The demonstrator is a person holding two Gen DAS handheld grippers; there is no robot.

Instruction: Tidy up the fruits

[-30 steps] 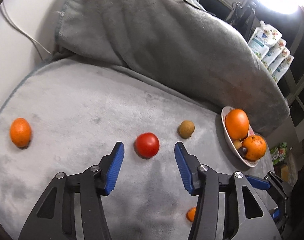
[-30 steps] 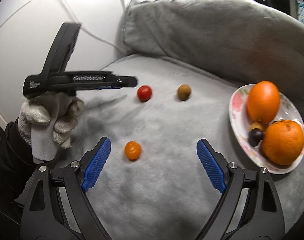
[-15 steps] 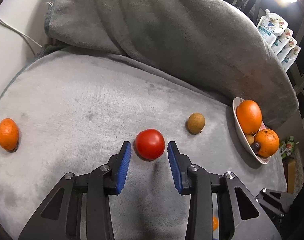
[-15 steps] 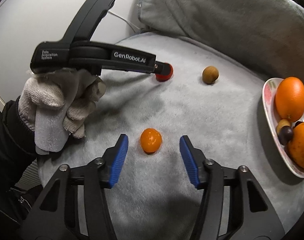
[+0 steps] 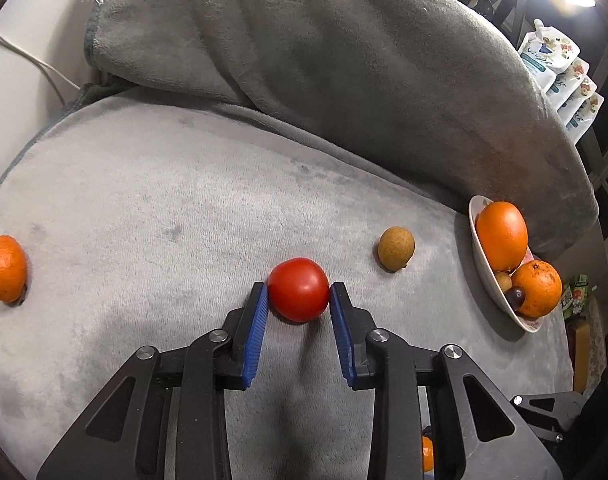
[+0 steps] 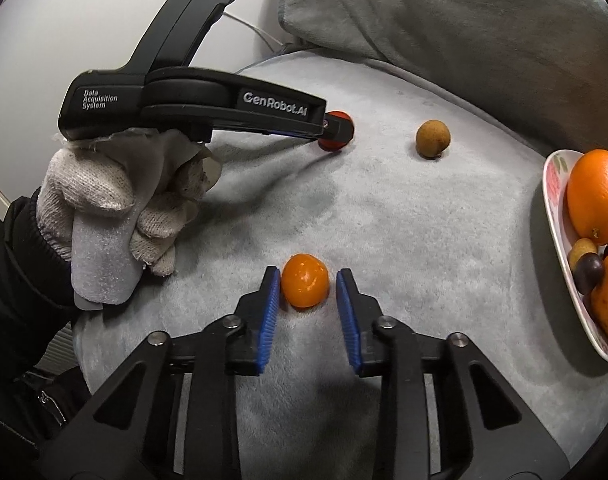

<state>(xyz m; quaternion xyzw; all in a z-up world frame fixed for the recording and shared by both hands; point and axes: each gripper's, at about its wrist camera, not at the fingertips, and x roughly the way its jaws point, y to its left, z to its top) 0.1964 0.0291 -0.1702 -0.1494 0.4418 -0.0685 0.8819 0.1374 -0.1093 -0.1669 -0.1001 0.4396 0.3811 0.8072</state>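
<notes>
Two claws closing on two fruits on a grey blanket.

The left claw is closing, both blue pads touching the red tomato between them. The right claw is closing around the small orange fruit; its left pad touches, the right stands just off. A plate of oranges sits well to the right.

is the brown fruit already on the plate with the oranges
No, the brown fruit lies on the grey blanket, apart from the plate.
</notes>
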